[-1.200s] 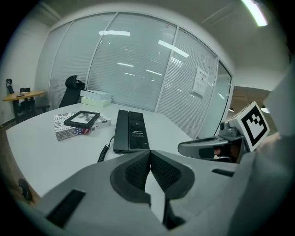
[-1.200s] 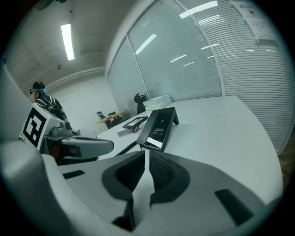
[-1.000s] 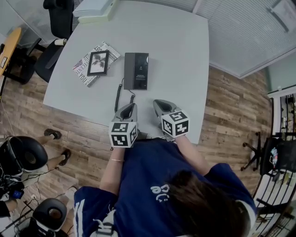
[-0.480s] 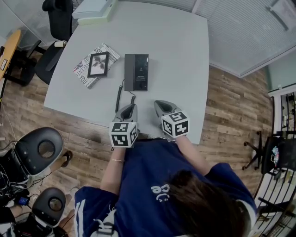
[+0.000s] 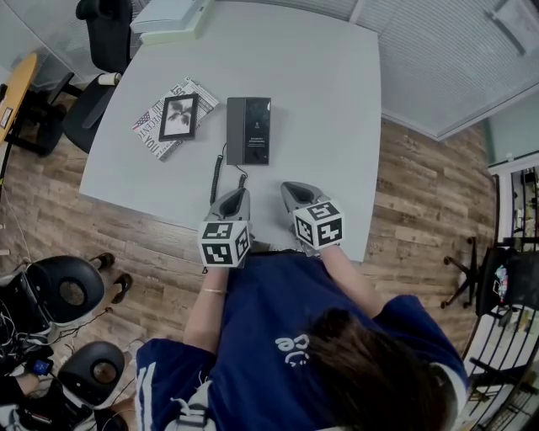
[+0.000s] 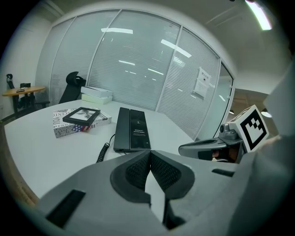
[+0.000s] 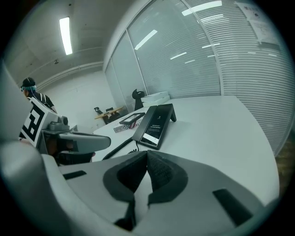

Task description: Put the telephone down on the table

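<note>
The black telephone [image 5: 248,130] lies flat on the white table [image 5: 320,93], its handset seated on the left side and its coiled cord [image 5: 216,175] trailing toward the near edge. It also shows ahead in the left gripper view [image 6: 131,129] and the right gripper view [image 7: 156,124]. My left gripper [image 5: 238,195] hovers over the near table edge, just short of the cord, shut and empty. My right gripper [image 5: 290,190] sits beside it to the right, also shut with nothing between its pads.
A framed picture [image 5: 178,114] rests on a book [image 5: 173,119] left of the phone. Stacked boxes [image 5: 173,18] sit at the far left corner. Office chairs [image 5: 72,290] stand on the wood floor at left, with someone's feet [image 5: 111,276] nearby.
Both grippers have kept still. On the floor at left a black chair has shifted about, and a person's feet show beside it again.
</note>
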Motion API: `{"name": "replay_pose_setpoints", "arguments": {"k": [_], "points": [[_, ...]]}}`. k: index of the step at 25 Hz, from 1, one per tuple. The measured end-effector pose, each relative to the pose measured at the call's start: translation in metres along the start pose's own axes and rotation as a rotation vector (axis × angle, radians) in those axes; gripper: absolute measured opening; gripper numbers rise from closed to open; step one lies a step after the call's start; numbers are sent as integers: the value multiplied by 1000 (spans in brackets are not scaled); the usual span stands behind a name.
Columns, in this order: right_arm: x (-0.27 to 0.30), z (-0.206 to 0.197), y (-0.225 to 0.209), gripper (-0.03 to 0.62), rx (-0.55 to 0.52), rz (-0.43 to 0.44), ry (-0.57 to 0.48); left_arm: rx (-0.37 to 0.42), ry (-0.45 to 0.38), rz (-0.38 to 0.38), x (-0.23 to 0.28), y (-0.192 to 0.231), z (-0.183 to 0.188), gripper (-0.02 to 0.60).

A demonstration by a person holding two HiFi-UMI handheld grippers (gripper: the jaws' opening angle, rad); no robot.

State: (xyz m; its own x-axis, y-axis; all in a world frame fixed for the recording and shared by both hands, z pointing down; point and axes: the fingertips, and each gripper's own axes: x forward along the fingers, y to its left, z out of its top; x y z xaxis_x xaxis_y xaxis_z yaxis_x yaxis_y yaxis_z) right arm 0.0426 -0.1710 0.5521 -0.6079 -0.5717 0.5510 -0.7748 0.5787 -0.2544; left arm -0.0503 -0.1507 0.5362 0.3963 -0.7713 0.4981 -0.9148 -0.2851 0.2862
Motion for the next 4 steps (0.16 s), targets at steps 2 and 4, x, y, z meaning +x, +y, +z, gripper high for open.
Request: {"name": "replay_pose_setpoints", "arguments": {"k": [2, 4], "points": [[0, 0, -1, 9, -2, -2, 0, -2, 2, 2, 0, 1, -1, 5], [1, 1, -1, 9, -4, -4, 0, -2, 3, 4, 0, 2, -1, 5]]}}
